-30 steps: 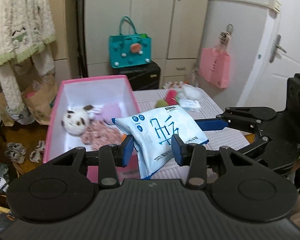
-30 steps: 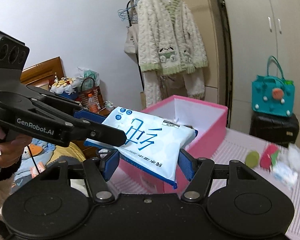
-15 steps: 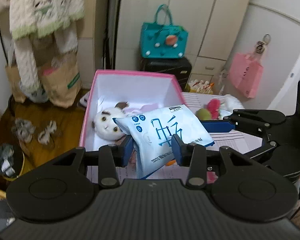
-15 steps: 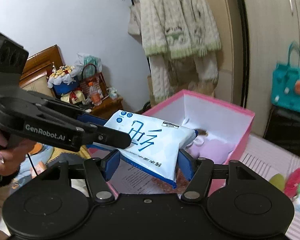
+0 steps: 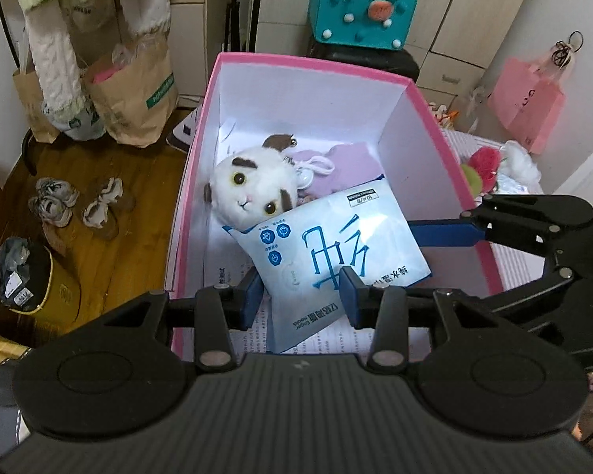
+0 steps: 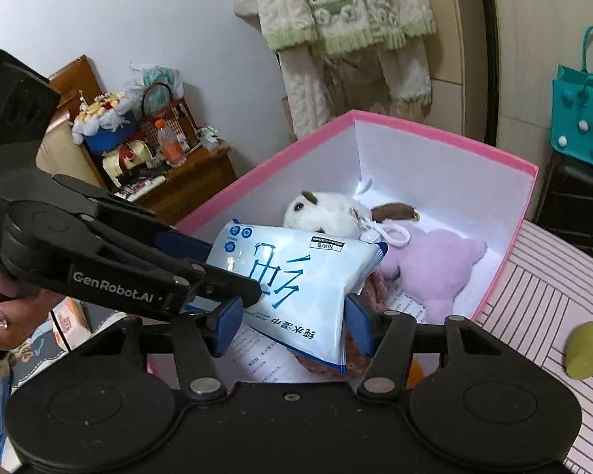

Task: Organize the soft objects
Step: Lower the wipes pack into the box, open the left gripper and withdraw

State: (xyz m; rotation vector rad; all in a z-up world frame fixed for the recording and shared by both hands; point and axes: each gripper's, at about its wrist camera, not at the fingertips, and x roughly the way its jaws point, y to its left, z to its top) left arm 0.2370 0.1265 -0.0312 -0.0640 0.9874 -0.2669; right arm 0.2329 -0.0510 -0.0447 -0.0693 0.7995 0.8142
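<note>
A white and blue wet-wipe pack (image 5: 332,249) is held by both grippers over the open pink box (image 5: 308,63). My left gripper (image 5: 300,296) is shut on the pack's near edge. My right gripper (image 6: 292,324) is shut on the same pack (image 6: 296,276) from the other side. Inside the box lie a white plush cat head (image 5: 253,189), a purple plush (image 6: 435,268) and a reddish patterned soft item (image 6: 371,292) under the pack. The pack hangs just above the box floor, over these toys.
The box stands on a pink striped table (image 6: 541,300). A green soft ball (image 6: 583,349), a red pom-pom (image 5: 484,160) and a white fluffy item (image 5: 520,160) lie on the table right of the box. Paper bags (image 5: 134,91) and shoes (image 5: 79,201) are on the floor at left.
Both grippers have carried the pack from beside the box to over it and lowered it inside. The cameras now tilt down into the box.
</note>
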